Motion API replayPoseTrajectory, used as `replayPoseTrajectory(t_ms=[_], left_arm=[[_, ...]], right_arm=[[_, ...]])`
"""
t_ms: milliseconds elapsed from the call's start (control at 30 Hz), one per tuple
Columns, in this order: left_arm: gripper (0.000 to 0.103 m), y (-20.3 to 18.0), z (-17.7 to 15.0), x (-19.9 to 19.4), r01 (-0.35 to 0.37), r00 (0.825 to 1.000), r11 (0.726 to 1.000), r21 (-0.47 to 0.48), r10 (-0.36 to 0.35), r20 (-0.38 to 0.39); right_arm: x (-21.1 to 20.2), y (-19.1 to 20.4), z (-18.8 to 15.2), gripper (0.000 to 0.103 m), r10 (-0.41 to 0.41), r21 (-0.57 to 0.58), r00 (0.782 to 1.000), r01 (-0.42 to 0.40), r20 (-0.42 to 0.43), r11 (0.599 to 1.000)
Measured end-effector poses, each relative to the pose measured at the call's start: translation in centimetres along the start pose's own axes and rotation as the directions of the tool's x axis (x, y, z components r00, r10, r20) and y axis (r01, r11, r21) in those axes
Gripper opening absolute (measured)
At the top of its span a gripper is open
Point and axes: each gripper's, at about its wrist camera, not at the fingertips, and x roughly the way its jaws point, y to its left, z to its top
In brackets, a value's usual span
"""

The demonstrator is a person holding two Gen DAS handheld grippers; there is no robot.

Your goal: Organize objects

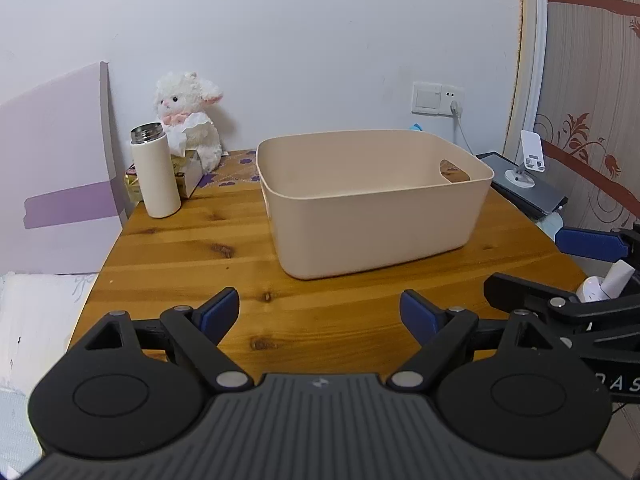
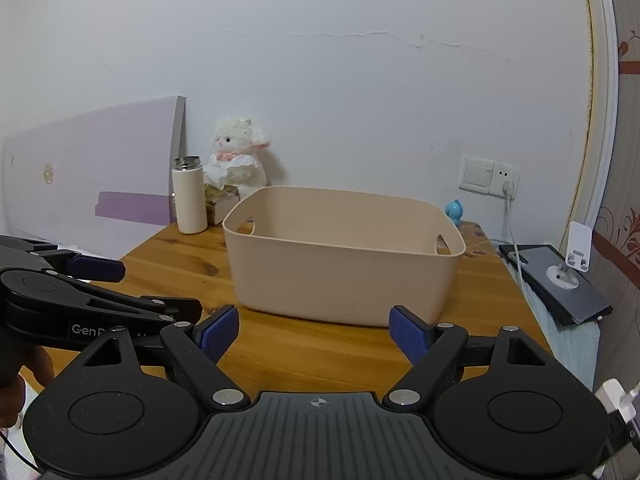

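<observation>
Sitting mid-desk (image 1: pixel 180 256), the beige bin (image 1: pixel 376 216) faces both claws, left (image 1: pixel 320 316) and right (image 2: pixel 314 330), each spread wide and gripping nothing. Behind-left stand a flask (image 1: pixel 156 172), tissue box (image 1: pixel 188 168) and plush lamb (image 1: pixel 188 116); nothing lies between claws and bin.

The right gripper (image 2: pixel 314 330) is hovering with fingers (image 2: pixel 218 330) spread wide. A beige bin (image 2: pixel 344 264) is sitting on the counter (image 2: pixel 304 352) ahead, beside a white bottle (image 2: pixel 189 196).
</observation>
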Motion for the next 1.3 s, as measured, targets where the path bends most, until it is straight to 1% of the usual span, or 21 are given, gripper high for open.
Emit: replayPoseTrajectory(t_ms=[100,300,600,867,1167,1300], left_arm=[[0.088,-0.3,-0.5,-0.7,-0.012,1.0,1.0,-0.003,0.012,-0.006],[0.088,-0.4,-1.2,-1.4,-0.009,1.0,1.0,-0.008,0.009,-0.03],[0.088,-0.7,-1.6,-2.1,-0.006,0.999,1.0,-0.006,0.005,-0.049],[0.088,-1.0,-1.5,-2.4,0.003,0.999,1.0,-0.014,-0.004,-0.053],[0.088,-1.4,-1.6,-2.8,-0.024,0.999,1.0,0.009,0.024,-0.04],[0.088,-1.1,-1.5,-2.8,-0.01,0.999,1.0,-0.007,0.009,-0.049]], right_arm=[[-0.7,0.2,-0.4,0.084,0.005,-0.005,1.0,-0.005,-0.001,1.0],[-1.5,0.1,-1.1,0.085,0.032,0.005,0.999,-0.032,-0.015,0.999],[-2.3,0.0,-1.4,0.085,0.037,0.011,0.999,-0.037,-0.018,0.999],[-3.0,-0.3,-1.5,0.085,0.032,0.01,0.999,-0.032,-0.01,0.999],[-3.1,-0.5,-1.5,0.085,0.043,0.017,0.999,-0.043,-0.013,0.999],[-3.2,-0.6,-1.5,0.085,0.045,0.018,0.999,-0.045,-0.012,0.999]])
